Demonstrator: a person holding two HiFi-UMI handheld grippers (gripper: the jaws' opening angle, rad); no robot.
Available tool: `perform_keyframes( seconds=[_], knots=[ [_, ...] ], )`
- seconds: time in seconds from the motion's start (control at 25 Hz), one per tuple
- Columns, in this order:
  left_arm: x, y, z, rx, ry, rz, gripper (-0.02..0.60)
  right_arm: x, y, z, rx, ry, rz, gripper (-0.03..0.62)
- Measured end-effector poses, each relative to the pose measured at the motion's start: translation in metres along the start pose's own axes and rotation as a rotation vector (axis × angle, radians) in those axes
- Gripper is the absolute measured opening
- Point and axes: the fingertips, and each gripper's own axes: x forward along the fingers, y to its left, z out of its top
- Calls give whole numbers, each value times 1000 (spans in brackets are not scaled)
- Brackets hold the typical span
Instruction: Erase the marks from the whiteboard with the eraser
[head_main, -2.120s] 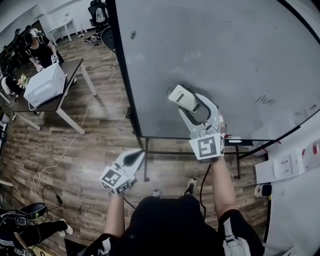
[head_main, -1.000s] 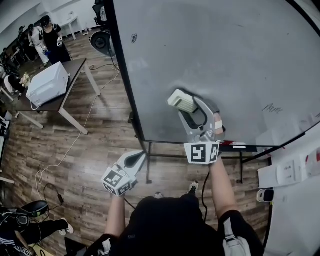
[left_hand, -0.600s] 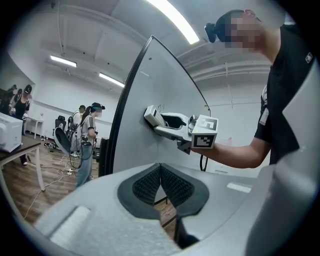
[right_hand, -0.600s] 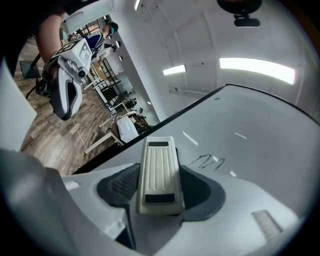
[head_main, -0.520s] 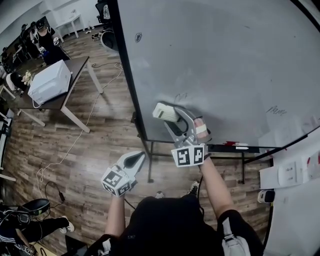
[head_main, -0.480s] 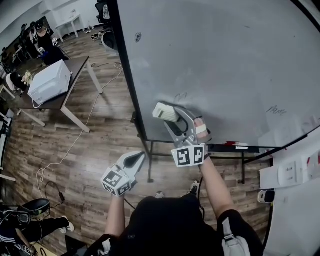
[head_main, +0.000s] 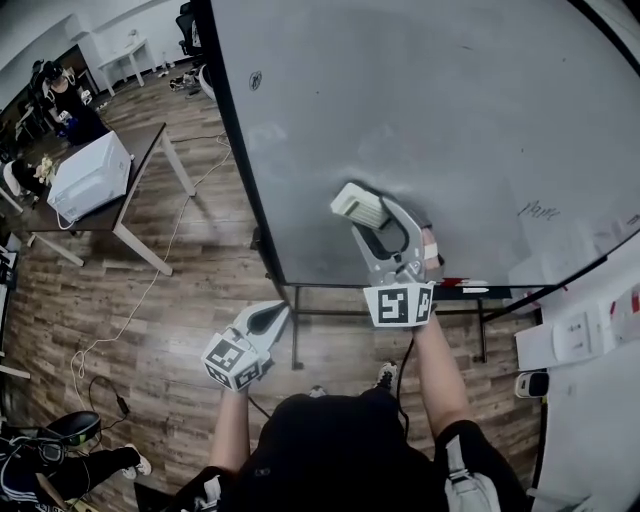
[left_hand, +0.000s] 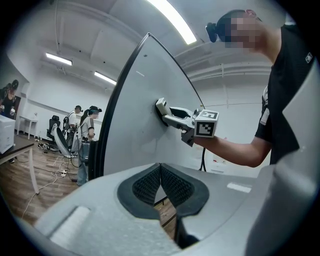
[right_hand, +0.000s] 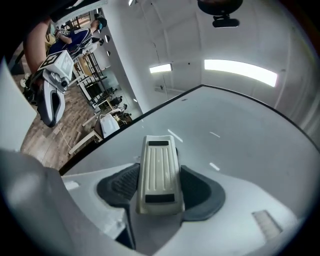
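The jaws of my right gripper (head_main: 370, 214) pinch the eraser (head_main: 356, 203) between them, flat against the lower whiteboard (head_main: 450, 120), while my left gripper (head_main: 268, 318) hangs apart, jaws pressed together on nothing.

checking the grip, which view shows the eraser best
Right gripper view: the eraser fills the centre, clamped in the right tool. Head view shows it small against the whiteboard; left gripper view, distant, side-on.
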Motion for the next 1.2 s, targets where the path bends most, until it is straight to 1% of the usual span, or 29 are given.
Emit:
perform_keyframes(
  seconds=[0.2,0.28,0.4,0.6,0.68,0.76,1.04,1.12,1.2],
  knots=[
    [11,-8,1,7,3,-33,12,-16,-48,-12,41,8,-100,256],
    [12,-10,1,9,7,-40,12,-20,-62,-14,46,5,-128,256],
    [11,-12,-3,5,11,-38,12,-23,-64,-16,62,17,-147,256],
    [2,-9,-7,-2,16,-17,12,-14,-54,-6,82,-1,-154,256],
    [-5,-5,-8,-6,18,-3,11,-7,-43,2,100,-2,-140,256],
    [-12,-1,-10,-12,22,15,11,4,-23,12,92,-6,-109,256],
    [-33,7,-17,-24,30,63,12,40,80,31,-41,-14,80,256],
    [-39,11,-17,-29,30,75,11,43,94,31,-55,-13,100,256],
    [-42,14,-17,-32,30,83,12,44,96,32,-52,-10,104,256]
  ],
)
